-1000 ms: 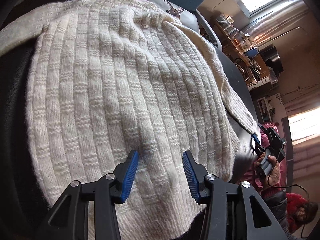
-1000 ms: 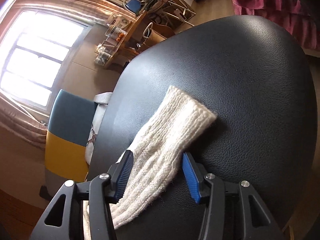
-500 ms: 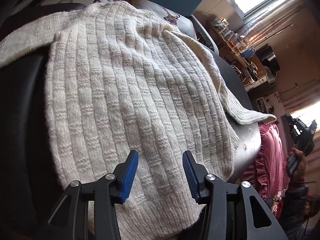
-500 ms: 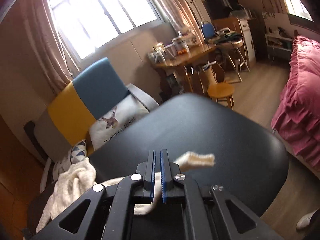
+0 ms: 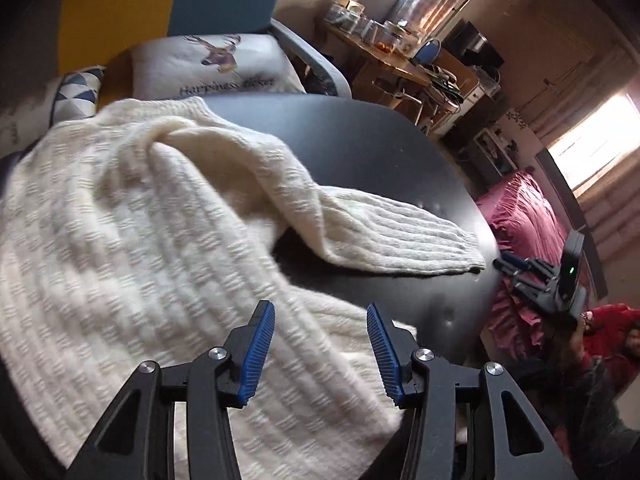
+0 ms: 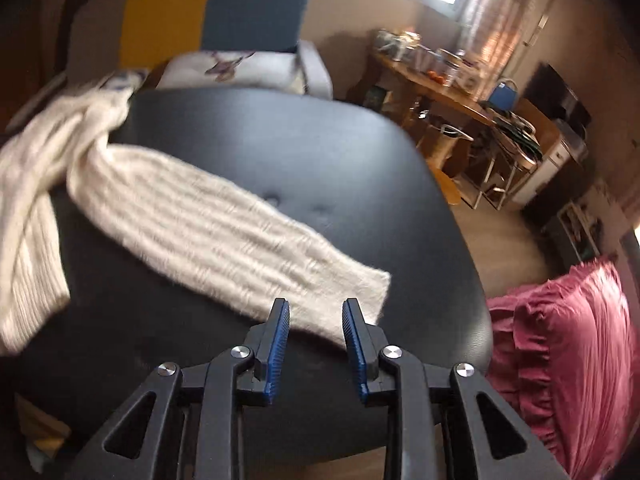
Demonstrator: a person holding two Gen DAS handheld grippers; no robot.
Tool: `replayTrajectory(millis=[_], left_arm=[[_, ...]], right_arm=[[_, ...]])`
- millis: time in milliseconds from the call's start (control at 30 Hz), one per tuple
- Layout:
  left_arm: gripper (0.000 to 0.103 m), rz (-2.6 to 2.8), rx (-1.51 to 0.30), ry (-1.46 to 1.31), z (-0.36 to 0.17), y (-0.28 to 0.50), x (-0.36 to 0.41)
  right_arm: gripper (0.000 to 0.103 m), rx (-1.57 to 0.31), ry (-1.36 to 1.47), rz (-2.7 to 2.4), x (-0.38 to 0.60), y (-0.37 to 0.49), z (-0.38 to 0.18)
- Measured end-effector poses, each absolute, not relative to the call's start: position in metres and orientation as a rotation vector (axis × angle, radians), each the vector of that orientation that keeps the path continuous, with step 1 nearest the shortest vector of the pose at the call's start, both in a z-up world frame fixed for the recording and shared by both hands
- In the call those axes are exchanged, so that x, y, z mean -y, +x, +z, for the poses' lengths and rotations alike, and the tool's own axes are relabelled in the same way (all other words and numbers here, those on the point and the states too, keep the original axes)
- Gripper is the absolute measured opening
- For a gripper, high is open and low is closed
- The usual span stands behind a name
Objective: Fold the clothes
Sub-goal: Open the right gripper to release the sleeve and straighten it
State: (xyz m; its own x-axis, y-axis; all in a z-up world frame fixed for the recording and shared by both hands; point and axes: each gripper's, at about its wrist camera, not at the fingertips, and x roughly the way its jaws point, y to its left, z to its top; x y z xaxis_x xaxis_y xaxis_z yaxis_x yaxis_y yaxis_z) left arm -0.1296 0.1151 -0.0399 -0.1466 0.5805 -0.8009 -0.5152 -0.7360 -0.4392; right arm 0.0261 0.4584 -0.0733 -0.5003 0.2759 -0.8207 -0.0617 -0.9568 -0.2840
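The cream knit sweater (image 5: pixel 132 232) is lying spread over the black padded table (image 5: pixel 360 148), its body bunching toward the left side and one sleeve (image 6: pixel 224 236) stretching out across the bare top. That sleeve is running its long axis from the far left down toward the right gripper (image 6: pixel 316 344), and its cuff (image 6: pixel 360 300) is ending just ahead of that gripper's fingertips, slightly to its right. The right gripper is hovering with its jaws apart and nothing between them, so it looks the nearer one for taking the cuff. The left gripper (image 5: pixel 320 352) is also standing wide apart and empty, hanging over the sweater's lower hem (image 5: pixel 340 380), with the sleeve lying well ahead of it and off to its right. Beyond the table, an armchair (image 6: pixel 224 12) is standing with a cushion (image 5: pixel 216 68) on it.
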Motion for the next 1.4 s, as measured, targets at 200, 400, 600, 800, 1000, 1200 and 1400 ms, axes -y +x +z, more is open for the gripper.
replayTrajectory(millis=[200,400,600,800,1000,1200,1400], left_arm=[[0.049,1.900,0.081,-1.583,-0.078,-0.155,-0.168],[0.049,1.910,0.128,-1.643,-0.105,-0.174,-0.186],[0.048,1.965,0.131,-1.683,-0.124,-0.186,-0.199],[0.008,1.909,0.260,-1.641,-0.116,-0.183,-0.196],[0.008,1.840,0.345,-1.564,-0.084,-0.181,-0.179],[0.007,1.764,0.277,-1.413,-0.047,-0.153,-0.174],[0.007,1.773,0.153,-1.265,0.004,-0.137,-0.168]], right_arm=[[0.029,0.599,-1.562,2.534,-0.450,0.013,-0.119],[0.038,0.581,-1.535,2.583,-0.466,0.004,-0.128],[0.043,0.548,-1.503,2.646,-0.475,0.006,-0.126],[0.045,0.797,-1.484,2.587,-0.464,0.003,-0.129],[0.039,0.651,-1.542,2.621,-0.478,-0.014,-0.127],[0.003,0.338,-1.507,2.700,-0.486,-0.004,-0.095],[0.009,0.384,-1.335,2.747,-0.480,0.021,-0.036]])
